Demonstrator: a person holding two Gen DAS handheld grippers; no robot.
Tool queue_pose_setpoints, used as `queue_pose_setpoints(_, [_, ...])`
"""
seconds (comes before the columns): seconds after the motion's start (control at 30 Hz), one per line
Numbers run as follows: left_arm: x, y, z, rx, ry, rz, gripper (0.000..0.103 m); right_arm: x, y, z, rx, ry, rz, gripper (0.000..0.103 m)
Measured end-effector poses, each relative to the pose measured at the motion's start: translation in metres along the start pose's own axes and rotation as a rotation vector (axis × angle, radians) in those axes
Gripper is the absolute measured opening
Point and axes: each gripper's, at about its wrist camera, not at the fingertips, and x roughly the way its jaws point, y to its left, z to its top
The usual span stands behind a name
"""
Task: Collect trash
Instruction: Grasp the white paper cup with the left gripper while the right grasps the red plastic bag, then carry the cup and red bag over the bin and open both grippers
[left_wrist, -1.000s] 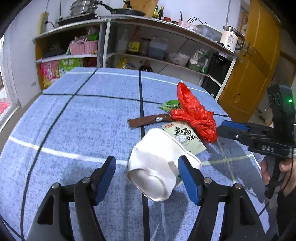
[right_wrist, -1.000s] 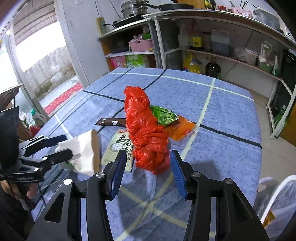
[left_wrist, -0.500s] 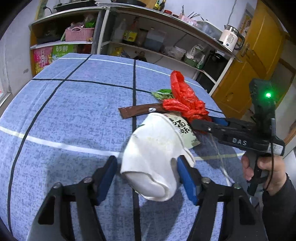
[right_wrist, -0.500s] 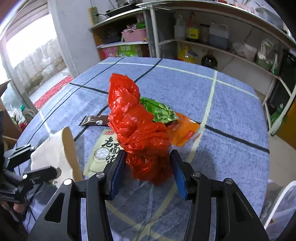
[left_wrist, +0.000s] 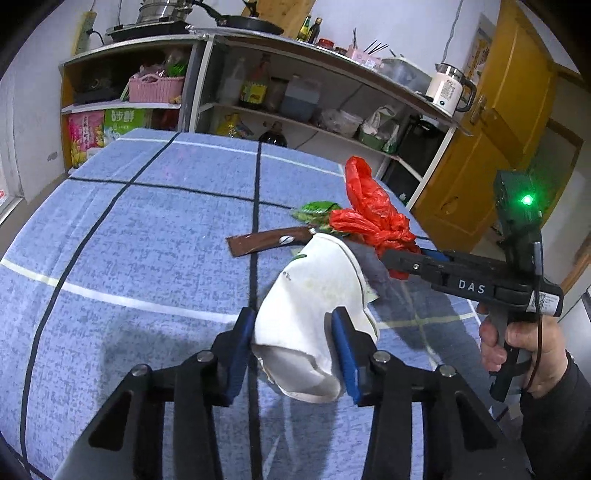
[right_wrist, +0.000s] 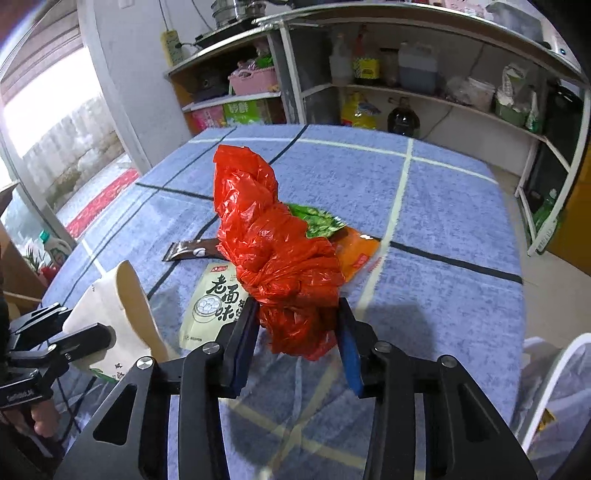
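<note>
Claws (left_wrist: 293, 345) (right_wrist: 297, 341) pinch crumpled paper cup (left_wrist: 310, 314), crinkly red bag (right_wrist: 280, 251).

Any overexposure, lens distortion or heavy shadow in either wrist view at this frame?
Right wrist view: the window at left is blown out white; black vignette in the corners. Left wrist view: even light, shelves bowed by the fisheye, and the white paper bowl in the left gripper casts a soft shadow on the blue tablecloth.

You can read "DAS" on the right gripper's body (left_wrist: 471, 286), right of your left jaws. The flat packet (right_wrist: 216, 306) left of the right jaws reads "老面".
</note>
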Motion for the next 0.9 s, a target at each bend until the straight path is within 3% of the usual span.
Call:
queue_pose_setpoints(0.27, [-0.004,-0.024,0.011,0.01,-0.041,-0.042,0.044,-0.041,-0.019,-0.015,0.036,-0.047,-0.028,0.042])
queue_pose_setpoints(0.57, [0.012,-0.087,0.022,0.091,-0.047,-0.098,0.044,-0.087,-0.065,-0.042,0.118,-0.081,-0.094,0.042])
queue_pose_setpoints(0.9, [0.035,-0.16,0.03,0.179,-0.056,-0.141,0.045,-0.143,-0.126,-0.081,0.247,-0.139,-0.232,0.042])
